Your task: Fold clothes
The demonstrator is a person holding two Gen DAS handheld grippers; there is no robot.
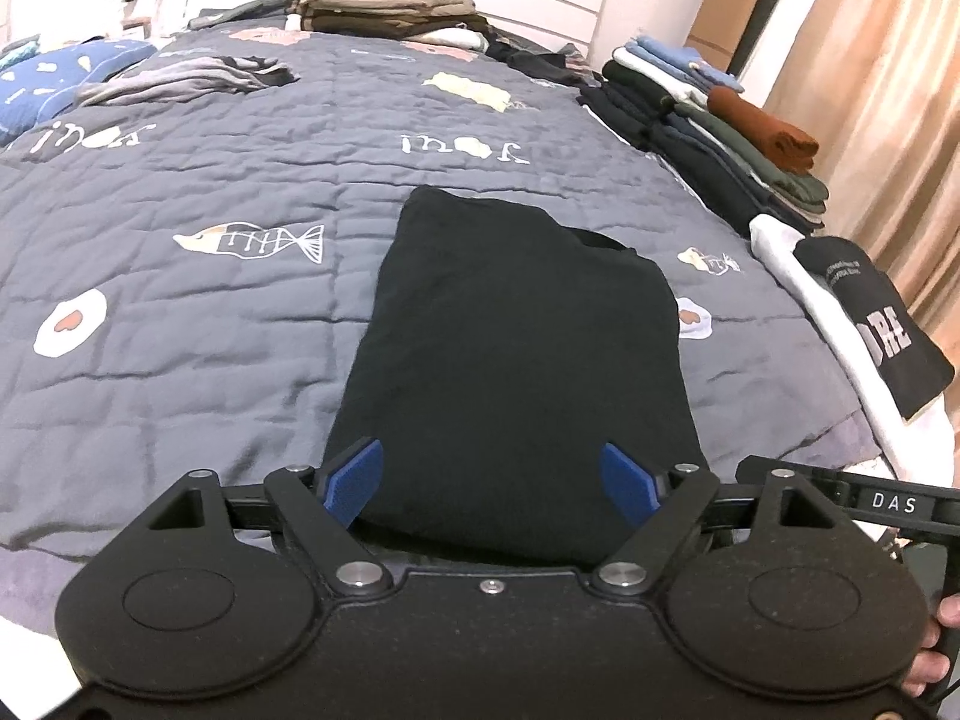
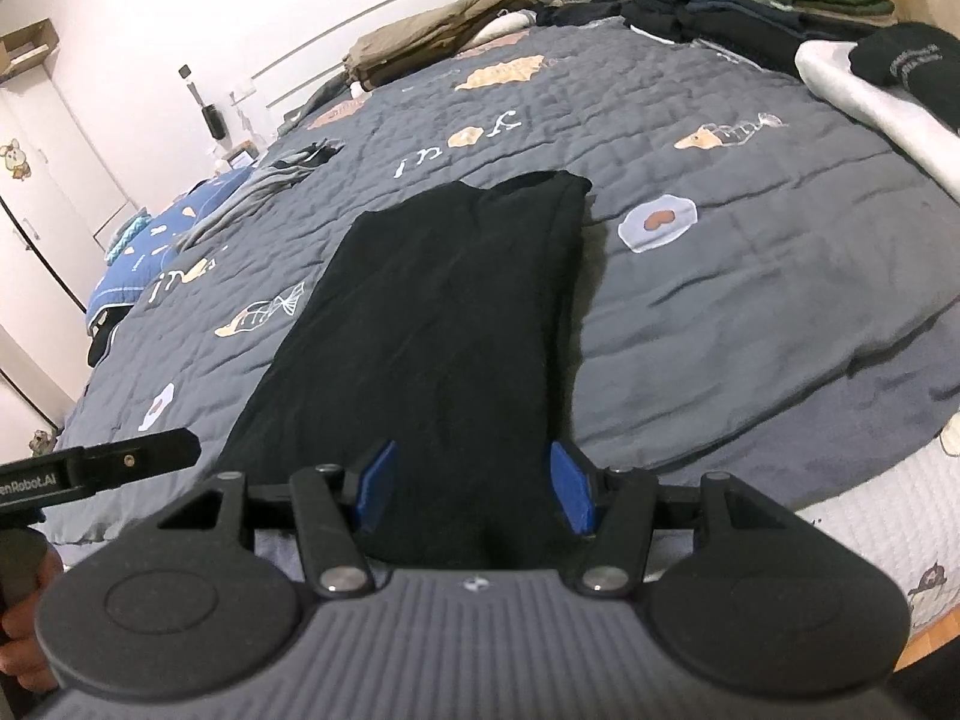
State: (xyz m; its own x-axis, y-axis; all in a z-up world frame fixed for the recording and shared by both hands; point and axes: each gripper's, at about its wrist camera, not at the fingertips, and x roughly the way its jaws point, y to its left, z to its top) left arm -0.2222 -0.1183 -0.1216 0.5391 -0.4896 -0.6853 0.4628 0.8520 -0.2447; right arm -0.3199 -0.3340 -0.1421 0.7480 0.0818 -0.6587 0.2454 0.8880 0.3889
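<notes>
Left wrist view shows a black garment [image 1: 516, 360] lying as a long narrow rectangle on the grey quilt [image 1: 210, 312], stretching toward 12 o'clock. The left gripper [image 1: 491, 483] and right gripper [image 2: 474, 489] both stand wide open over its near hem, holding nothing. I judge this fits either a half-folded garment awaiting a lengthwise fold or one just released. The near hem is hidden behind the grippers. Folded stacks [image 1: 720, 126] sit at 2 o'clock.

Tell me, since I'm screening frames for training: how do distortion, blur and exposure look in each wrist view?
Left wrist view: strong fisheye bulge on the quilt, black garment underexposed, nearly featureless, curtain soft. Right wrist view: same bulge, tilted horizon, wall washed out, the claw base slightly blurred.
</notes>
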